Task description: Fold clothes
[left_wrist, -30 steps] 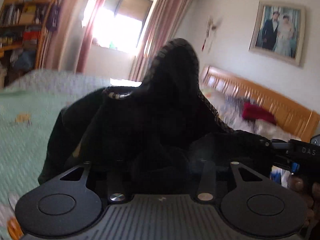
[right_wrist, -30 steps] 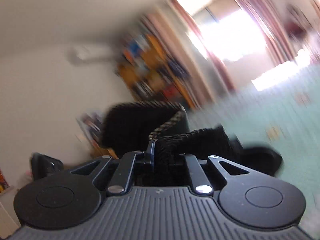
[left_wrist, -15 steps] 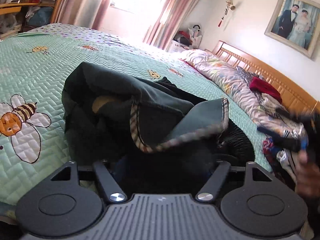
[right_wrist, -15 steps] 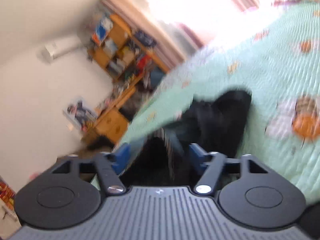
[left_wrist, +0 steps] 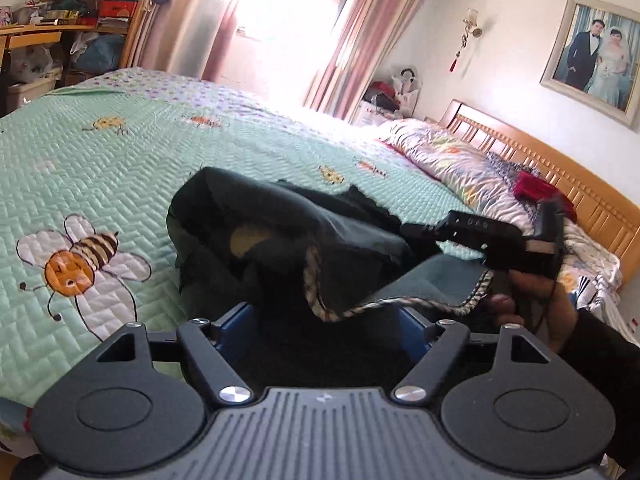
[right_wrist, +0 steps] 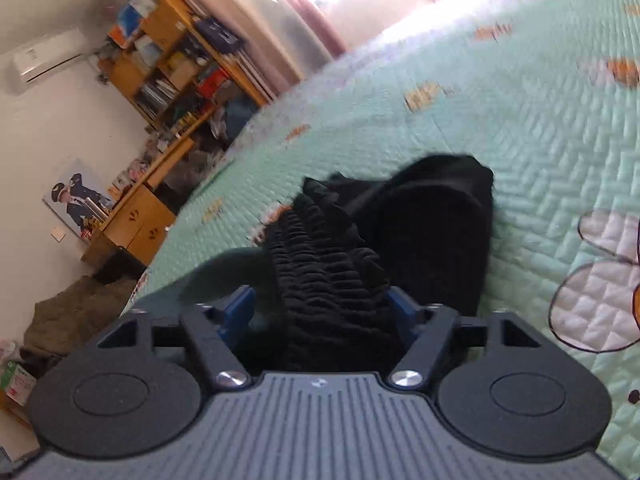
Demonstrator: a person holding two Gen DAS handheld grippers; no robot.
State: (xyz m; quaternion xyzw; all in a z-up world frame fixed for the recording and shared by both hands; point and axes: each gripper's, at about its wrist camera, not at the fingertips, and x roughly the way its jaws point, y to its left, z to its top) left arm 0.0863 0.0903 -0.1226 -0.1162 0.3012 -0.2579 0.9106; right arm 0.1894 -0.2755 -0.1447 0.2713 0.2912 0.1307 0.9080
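The left gripper (left_wrist: pixel 326 320) has its jaws spread and opening; a dark garment (left_wrist: pixel 280 240) lies between and just ahead of them, but the blue pads (left_wrist: pixel 236 326) do not press on it. A striped trim (left_wrist: pixel 400 304) of the garment hangs across the gap between the jaws. To the right of these jaws, a hand (left_wrist: pixel 536 300) holds the right gripper (left_wrist: pixel 416 229), whose tip reaches to the garment. In the right wrist view, the right gripper (right_wrist: pixel 320 312) has its jaws partly spread and closing; a black ribbed part (right_wrist: pixel 328 280) of the garment fills the gap between them, and I cannot tell if the pads already pinch it. Beyond both jaws the garment lies in a crumpled heap on the bed (left_wrist: pixel 120 152), on a green quilt with a bee (left_wrist: pixel 80 260) to the left of the left jaws. Farther behind are a headboard (left_wrist: pixel 560 172), curtains (left_wrist: pixel 352 40) and shelves (right_wrist: pixel 168 60).
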